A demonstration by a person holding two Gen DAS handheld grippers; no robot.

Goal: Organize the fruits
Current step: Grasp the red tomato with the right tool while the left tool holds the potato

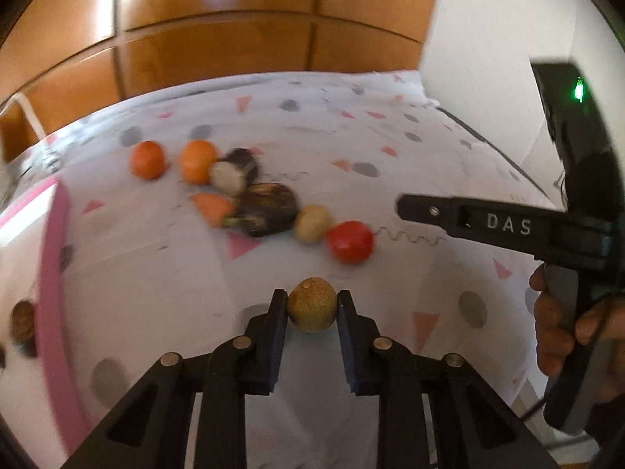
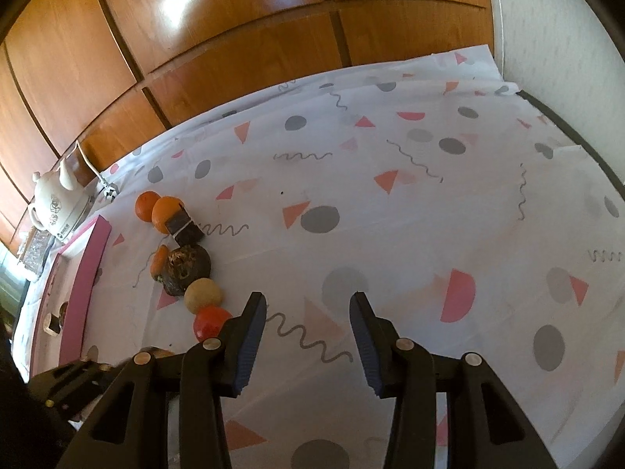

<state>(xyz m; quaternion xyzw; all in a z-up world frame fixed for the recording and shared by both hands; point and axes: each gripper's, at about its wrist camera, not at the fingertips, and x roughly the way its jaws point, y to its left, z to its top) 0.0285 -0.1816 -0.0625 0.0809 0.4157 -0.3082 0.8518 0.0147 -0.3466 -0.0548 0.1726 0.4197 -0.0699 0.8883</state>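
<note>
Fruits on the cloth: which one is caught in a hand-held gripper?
The small brown-green fruit, alone and pinched by the left hand-held gripper; the others lie untouched in a row beyond.

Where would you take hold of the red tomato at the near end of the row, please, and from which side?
Grip the red tomato across its round middle, coming down from above with the right gripper, which is open and empty beside it. Set the fingers crosswise to the row: the tan round fruit touches one side, while the tablecloth on the other sides looks bare.
</note>
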